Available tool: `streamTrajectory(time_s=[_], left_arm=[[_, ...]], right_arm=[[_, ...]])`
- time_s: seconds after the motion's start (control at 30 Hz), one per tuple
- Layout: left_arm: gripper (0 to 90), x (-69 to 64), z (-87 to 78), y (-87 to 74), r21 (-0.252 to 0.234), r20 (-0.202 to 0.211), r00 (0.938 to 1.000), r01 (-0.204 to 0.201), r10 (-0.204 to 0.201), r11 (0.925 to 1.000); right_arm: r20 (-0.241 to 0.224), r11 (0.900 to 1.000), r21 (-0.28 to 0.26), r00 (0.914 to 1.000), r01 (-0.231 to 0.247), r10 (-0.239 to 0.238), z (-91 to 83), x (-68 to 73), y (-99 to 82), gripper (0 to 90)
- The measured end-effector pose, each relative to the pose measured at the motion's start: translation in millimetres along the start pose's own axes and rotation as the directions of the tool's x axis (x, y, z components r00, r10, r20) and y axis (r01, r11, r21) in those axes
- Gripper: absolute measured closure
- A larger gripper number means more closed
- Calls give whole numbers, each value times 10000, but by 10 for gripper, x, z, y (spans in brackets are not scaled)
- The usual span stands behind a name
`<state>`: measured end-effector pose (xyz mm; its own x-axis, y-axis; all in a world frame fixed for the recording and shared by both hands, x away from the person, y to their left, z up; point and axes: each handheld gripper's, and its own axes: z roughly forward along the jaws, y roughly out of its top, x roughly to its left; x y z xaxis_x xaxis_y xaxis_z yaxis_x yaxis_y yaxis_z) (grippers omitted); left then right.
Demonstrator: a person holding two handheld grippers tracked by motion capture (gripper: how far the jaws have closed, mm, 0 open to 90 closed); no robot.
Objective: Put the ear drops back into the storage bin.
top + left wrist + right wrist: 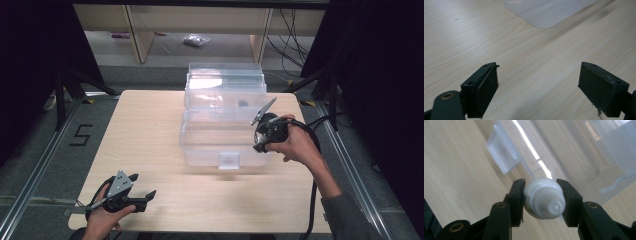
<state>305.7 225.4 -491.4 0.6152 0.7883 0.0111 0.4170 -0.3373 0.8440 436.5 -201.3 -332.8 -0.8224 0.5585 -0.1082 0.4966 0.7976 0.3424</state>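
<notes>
High view – table: a pale wooden table [150, 150] carries a clear plastic box [225, 117] with its lid up, standing toward the far right part of the top.
High view – right gripper: the right gripper [263, 136] is held above the box's right near corner, by the box's right wall; what sits between its jaws is too small to tell here.
High view – left gripper: the left gripper [142, 187] rests low at the table's near left corner, well apart from the box, jaws spread.

Left gripper view – fingers: the two black pads [482, 92] stand wide apart with bare wood between them; a corner of the clear box [544, 12] lies farther off, toward the top edge.

Right gripper view – thing held: a small white bottle [544, 198], rounded, its ribbed cap and nozzle facing the camera, sits squarely between the pads [517, 195] – one pressing each side.
Right gripper view – place: the bottle hangs above the box's front rim, with the latch tab [502, 155] beyond it at upper left and the box's open inside to the right.
</notes>
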Motion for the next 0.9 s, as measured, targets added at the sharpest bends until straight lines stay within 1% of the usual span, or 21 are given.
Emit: streamTrajectory(time_s=[0.07,0.13,0.17,0.23,0.3,0.37,0.43,0.5,0.67,0.7,0.77,0.9], left_arm=[[154,0,-1,0,-1,-3,10000,8,-8,10000],[154,3,-4,0,36,-24,10000,-28,28,10000],[154,4,-4,0,35,-22,10000,-26,26,10000],[154,3,-4,0,28,-11,10000,-20,20,10000],[154,0,-2,-1,3,-4,10000,10,-10,10000],[154,0,-1,-1,1,-2,10000,8,-8,10000],[154,1,-1,-1,5,2,10000,-12,12,10000],[154,0,-1,-1,4,-2,10000,8,-8,10000],[154,3,-4,-1,32,-16,10000,-29,29,10000],[154,5,-5,-1,46,-26,10000,-49,49,10000],[154,-1,-2,-2,-1,8,10000,9,-9,10000],[154,4,-5,-2,48,-20,10000,-58,59,10000]], right_arm=[[14,9999,-35,9999,140,-140,20,-69,15,599],[84,9999,107,10000,-53,52,44,-113,28,600],[21,10000,92,10000,-39,39,62,-148,32,600],[93,9996,178,9997,-210,209,90,-194,39,599],[24,9990,220,9993,-383,382,124,-235,43,599],[35,9989,251,9992,-397,396,159,-284,47,599],[31,9979,330,9984,-559,558,196,-322,51,600],[55,9975,327,9980,-627,625,236,-373,57,599],[36,9947,537,9961,-881,881,354,-455,68,599],[6,9952,540,9967,-811,812,381,-479,71,599],[-56,9933,589,9950,-996,1001,427,-504,72,599],[-55,9905,691,9928,-1187,1193,509,-559,77,599]])
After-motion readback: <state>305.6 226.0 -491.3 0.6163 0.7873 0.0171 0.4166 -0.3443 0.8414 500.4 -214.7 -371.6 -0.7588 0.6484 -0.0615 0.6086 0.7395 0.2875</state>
